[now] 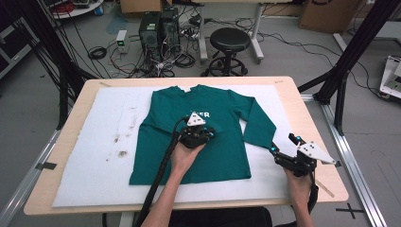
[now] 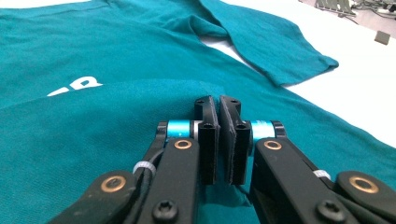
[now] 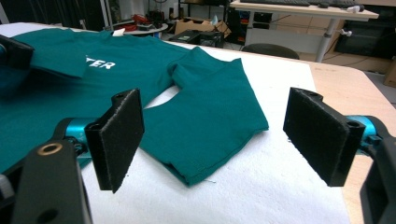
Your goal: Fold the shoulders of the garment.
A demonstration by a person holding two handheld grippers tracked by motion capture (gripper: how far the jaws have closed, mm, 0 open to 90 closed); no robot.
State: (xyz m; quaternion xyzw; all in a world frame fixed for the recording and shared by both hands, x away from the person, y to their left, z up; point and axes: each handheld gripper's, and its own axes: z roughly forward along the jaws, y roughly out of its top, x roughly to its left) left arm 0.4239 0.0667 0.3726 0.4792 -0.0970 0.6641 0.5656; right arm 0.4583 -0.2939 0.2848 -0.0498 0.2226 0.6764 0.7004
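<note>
So there's a teal long-sleeve shirt (image 1: 198, 137) lying flat in the middle of the high view, on a white sheet (image 1: 104, 142) that covers most of a wooden table (image 1: 71, 113). The collar points toward the top of the frame and the hem toward the bottom. The sleeve on the right side of the frame is bent, so its cuff (image 1: 267, 142) sits just right of the body, low and right of center.

The left gripper (image 1: 204, 128) is parked right in the center of the frame over the chest of the shirt, partly covering the white lettering (image 1: 201, 114). In the left gripper view its jaws are squeezed together, pads almost touching, with a folded flap of teal fabric (image 2: 116, 121) lying just in front of them. Can't honestly tell if any cloth is pinched between the pads.

The right gripper (image 1: 283, 144) is in the lower right of the high view, jaws spread wide, right next to the cuff. In the right gripper view the cuff (image 3: 215, 140) lies in the middle of the frame between the two open pads, flat on the sheet, not held.

There's some brownish staining (image 1: 120, 142) on the sheet, left of the shirt.
</note>
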